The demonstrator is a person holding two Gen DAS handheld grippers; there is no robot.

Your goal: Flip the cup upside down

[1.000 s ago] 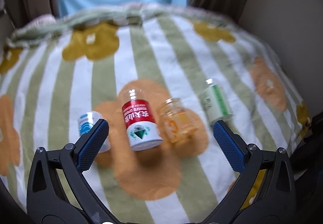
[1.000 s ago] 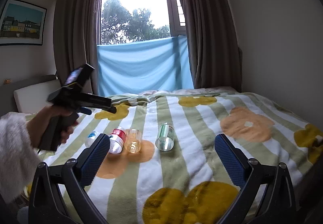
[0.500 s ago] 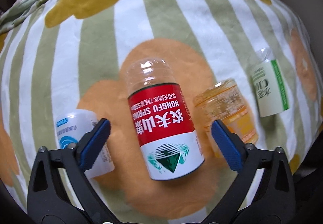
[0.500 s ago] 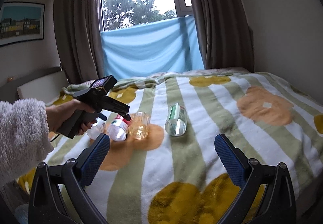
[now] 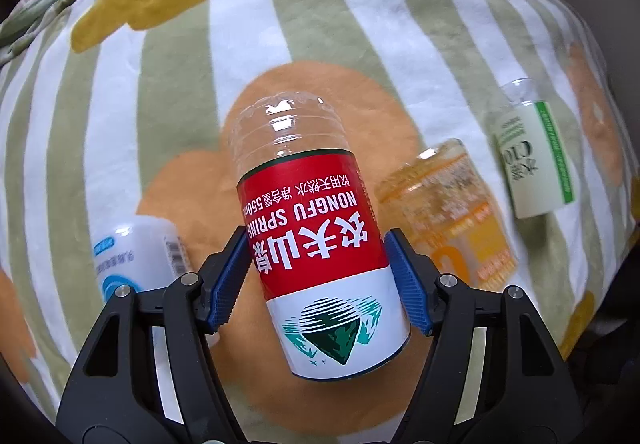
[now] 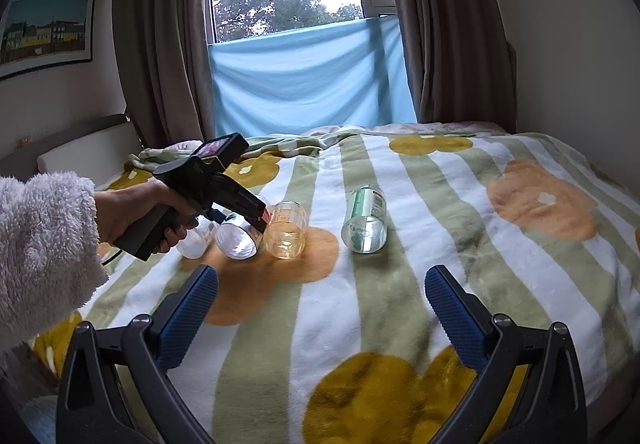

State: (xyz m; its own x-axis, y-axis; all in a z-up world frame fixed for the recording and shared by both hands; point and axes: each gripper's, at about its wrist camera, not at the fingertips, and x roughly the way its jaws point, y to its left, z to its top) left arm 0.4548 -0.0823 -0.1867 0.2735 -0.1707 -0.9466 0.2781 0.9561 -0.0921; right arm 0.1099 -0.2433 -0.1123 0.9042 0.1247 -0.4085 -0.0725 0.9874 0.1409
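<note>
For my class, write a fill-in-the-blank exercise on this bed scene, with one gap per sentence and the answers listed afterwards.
1. The left gripper has its pads on either side of the cup with the ____ label.
2. All four cups on the blanket are lying on their ____.
3. The right gripper is ____ and holds nothing.
4. The orange cup lies between the red-label cup and the cup with the ____ label.

Missing words: red; sides; open; green
</note>
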